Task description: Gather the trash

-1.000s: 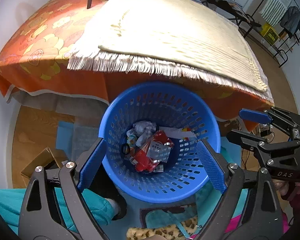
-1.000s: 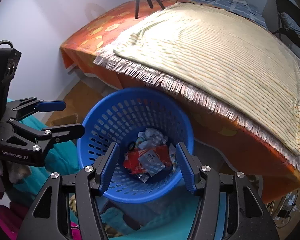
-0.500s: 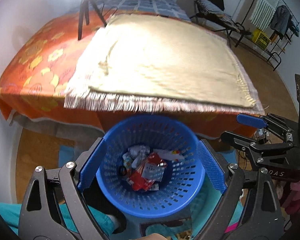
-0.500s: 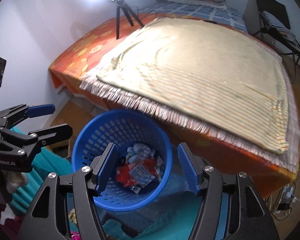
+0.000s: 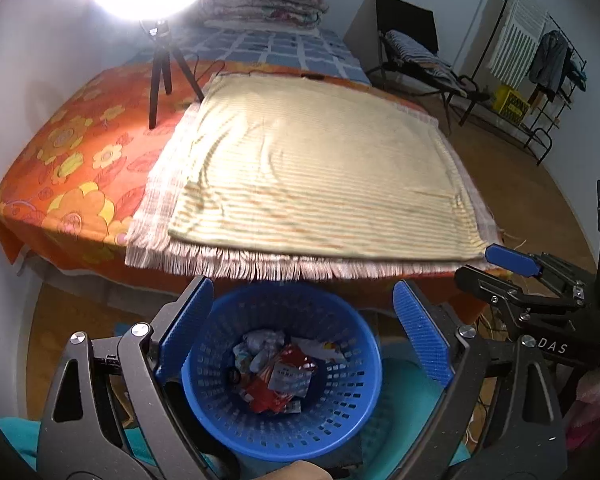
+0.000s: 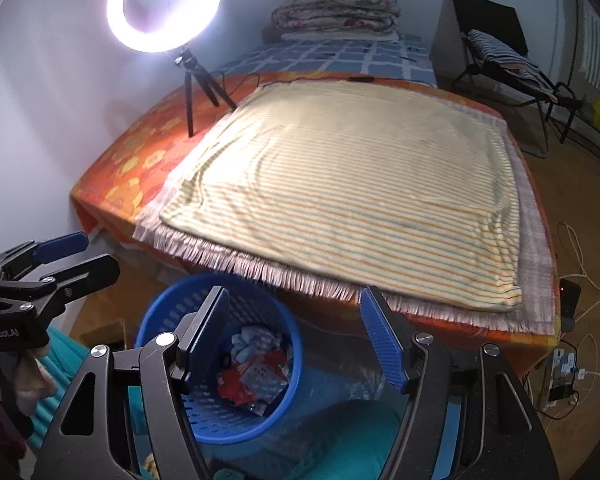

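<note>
Left wrist view shows trash [image 5: 278, 376] already inside the blue basket [image 5: 340, 420] below the bed [image 5: 320, 176], which looks clean; left claw [image 5: 302, 332] and right claw [image 6: 296, 336], just opening wider, are apart and empty.

Orange flowered bed [image 5: 80, 184] under a striped yellow blanket [image 5: 320, 176], tripod ring light [image 6: 188, 80], folded quilt [image 6: 336, 12].

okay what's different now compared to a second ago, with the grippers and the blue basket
Both cameras have pulled up and back: the blue basket looks smaller and lower, and the whole bed plus ring light now show. The right gripper has just been opening wider, nothing between its fingers. The left gripper stays open and empty; the trash lies unchanged.
</note>
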Demonstrator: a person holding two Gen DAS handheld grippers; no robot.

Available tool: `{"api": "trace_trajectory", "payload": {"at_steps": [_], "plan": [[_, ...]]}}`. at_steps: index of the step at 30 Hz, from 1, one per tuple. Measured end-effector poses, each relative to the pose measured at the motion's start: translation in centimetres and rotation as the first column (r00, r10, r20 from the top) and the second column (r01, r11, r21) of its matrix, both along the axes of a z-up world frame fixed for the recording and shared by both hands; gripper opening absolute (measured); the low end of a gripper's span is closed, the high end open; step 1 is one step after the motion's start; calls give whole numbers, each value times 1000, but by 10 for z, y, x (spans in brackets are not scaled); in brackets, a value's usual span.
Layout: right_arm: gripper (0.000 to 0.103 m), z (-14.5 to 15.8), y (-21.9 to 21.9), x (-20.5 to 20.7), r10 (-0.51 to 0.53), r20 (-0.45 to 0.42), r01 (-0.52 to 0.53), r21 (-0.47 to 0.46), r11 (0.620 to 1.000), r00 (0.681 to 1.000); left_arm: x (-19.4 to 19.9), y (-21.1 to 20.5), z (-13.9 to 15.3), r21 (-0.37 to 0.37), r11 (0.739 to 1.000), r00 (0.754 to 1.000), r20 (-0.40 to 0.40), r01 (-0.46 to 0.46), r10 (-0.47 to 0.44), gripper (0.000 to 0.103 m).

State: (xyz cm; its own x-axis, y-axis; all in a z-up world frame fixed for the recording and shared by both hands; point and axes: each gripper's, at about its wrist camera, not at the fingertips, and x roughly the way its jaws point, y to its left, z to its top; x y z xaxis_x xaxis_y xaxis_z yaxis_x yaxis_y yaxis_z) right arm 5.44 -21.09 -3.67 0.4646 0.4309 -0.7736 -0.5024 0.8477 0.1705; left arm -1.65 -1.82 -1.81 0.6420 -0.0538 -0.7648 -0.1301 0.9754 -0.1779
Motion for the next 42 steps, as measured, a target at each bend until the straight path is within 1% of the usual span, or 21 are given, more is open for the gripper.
{"api": "trace_trajectory", "payload": {"at_steps": [5, 13, 16, 22, 26, 42], "plan": [[67, 12, -5, 0, -7, 14, 6, 37, 999, 1000, -1, -6, 18, 33, 999, 999, 40, -1, 0, 94], [68, 26, -14, -1, -32, 44, 29, 68, 997, 999, -3, -10, 35, 51, 998, 997, 75, -25, 21, 94], [68, 28, -16, 0, -37, 47, 34, 74, 997, 998, -3, -10, 36, 53, 998, 996, 76, -42, 38, 99], [68, 27, -18, 0, -41, 47, 37, 75, 996, 998, -4, -10, 37, 58, 997, 996, 79, -52, 48, 99], [68, 28, -20, 0, -41, 46, 37, 77, 996, 998, -6, -11, 40, 76, 996, 995, 87, -53, 46, 100], [69, 28, -25, 1, -62, 43, 58, 94, 994, 997, -7, -14, 46, 86, 995, 995, 88, -59, 51, 101]]}}
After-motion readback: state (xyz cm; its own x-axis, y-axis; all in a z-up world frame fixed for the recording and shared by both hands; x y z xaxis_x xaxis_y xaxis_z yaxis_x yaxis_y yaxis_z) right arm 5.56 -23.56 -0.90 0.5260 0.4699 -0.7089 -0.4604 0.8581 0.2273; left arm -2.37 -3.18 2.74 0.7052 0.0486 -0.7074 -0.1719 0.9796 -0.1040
